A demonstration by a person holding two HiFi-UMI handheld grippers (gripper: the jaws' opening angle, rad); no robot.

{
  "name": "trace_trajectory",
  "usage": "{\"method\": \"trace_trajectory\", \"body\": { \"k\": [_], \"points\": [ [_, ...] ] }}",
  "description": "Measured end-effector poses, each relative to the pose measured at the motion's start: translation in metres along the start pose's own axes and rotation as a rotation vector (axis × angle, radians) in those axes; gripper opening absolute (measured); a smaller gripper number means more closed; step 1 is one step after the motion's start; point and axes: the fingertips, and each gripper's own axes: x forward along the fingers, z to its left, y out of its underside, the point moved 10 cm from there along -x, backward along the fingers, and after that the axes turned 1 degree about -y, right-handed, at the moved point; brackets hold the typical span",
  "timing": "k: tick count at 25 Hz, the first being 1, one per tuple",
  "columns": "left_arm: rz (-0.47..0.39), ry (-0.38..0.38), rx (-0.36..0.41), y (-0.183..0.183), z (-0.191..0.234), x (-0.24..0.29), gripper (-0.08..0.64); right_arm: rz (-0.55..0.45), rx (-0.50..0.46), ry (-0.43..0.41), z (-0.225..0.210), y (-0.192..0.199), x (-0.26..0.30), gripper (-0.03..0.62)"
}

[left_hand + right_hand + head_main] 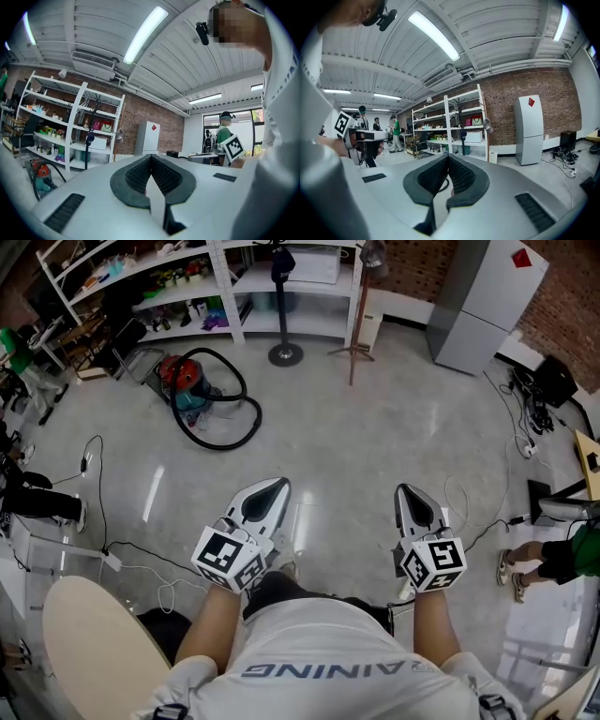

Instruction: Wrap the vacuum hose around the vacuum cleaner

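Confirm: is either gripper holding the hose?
No, the hose lies looped on the floor beside the vacuum cleaner, well ahead of the left gripper and right gripper.

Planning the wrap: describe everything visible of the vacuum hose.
The vacuum hose is a black, flexible-looking tube lying slack on the pale floor in wide loops beside the red-and-teal vacuum cleaner, in front of the white shelving. It is not wound around the cleaner; its ends cannot be made out.

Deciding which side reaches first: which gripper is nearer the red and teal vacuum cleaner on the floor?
Left. In the head view the left gripper sits below and right of the red and teal vacuum cleaner; the right gripper is farther right, both well short.
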Motion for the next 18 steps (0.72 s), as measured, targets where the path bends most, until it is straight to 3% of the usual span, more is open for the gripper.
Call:
{"method": "trace_trajectory", "body": {
  "k": [8,18],
  "points": [
    [0.017,-0.006,-0.020,-0.002,0.091,0.055,0.017,0.037,-0.013,0.021,-0.017,-0.015,0.096,0.011],
    [0.043,-0.025,-0.045,-0.013,0.232,0.098,0.017,0.042,-0.012,-0.016,0.003,-0.041,0.262,0.011]
  ]
}}
